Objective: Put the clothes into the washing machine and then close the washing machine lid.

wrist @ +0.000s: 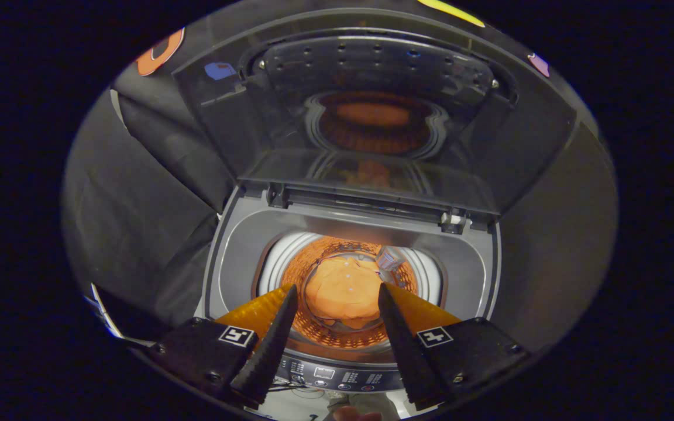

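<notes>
Nearest of all are the gripper's (337, 290) two fingers (270, 345), reaching forward and down over the front of the washing machine (237, 234), their tips spread well apart with nothing held between them. Each finger is mounted on a dark block carrying a small square marker (a coded pattern, not readable writing). The whole tool is tilted so that it looks steeply down into the open top of the machine, and just below the fingers a bit of a hand (356, 414) and sleeve shows, though too little to tell its pose.

Under the fingers runs the control panel (325, 374) along the machine's front edge, with a small display and rows of buttons and tiny print too small to make out. Beyond the fingertips, and framed in the gap between them, is the drum (313, 257), its perforated wall lit orange. The clothes (343, 286) lie in a rumpled orange heap at the bottom of that drum, already inside the machine. A small pale piece (389, 257), perhaps a tag or a fold of cloth, sits at the drum's far right rim; I can't tell which.

Behind the drum the lid (372, 111) stands raised on its hinges (453, 219), its dark glassy underside mirroring the orange drum.
</notes>
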`<action>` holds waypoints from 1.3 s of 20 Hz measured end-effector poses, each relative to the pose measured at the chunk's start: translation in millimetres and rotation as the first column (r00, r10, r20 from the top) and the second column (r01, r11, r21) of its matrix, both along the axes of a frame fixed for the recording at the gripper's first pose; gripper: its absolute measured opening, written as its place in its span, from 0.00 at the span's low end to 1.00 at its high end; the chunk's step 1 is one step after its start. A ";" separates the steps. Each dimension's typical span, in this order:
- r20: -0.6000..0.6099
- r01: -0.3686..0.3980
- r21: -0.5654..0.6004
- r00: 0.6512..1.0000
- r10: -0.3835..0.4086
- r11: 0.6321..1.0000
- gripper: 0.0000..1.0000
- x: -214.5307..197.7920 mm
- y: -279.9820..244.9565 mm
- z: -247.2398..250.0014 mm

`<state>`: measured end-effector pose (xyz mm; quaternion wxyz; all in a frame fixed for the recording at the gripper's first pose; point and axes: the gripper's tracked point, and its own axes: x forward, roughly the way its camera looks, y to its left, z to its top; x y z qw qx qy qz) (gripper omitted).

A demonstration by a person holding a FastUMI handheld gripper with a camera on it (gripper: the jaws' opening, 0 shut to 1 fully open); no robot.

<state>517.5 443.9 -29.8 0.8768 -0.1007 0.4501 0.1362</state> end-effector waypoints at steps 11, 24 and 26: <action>0.146 -0.002 0.061 0.989 -0.007 0.998 0.86 12.9 1.3 140.6; 0.282 -0.001 0.108 0.959 -0.029 0.994 0.86 41.6 6.7 254.2; 0.282 -0.004 0.110 0.959 -0.027 0.994 0.86 54.1 8.2 253.2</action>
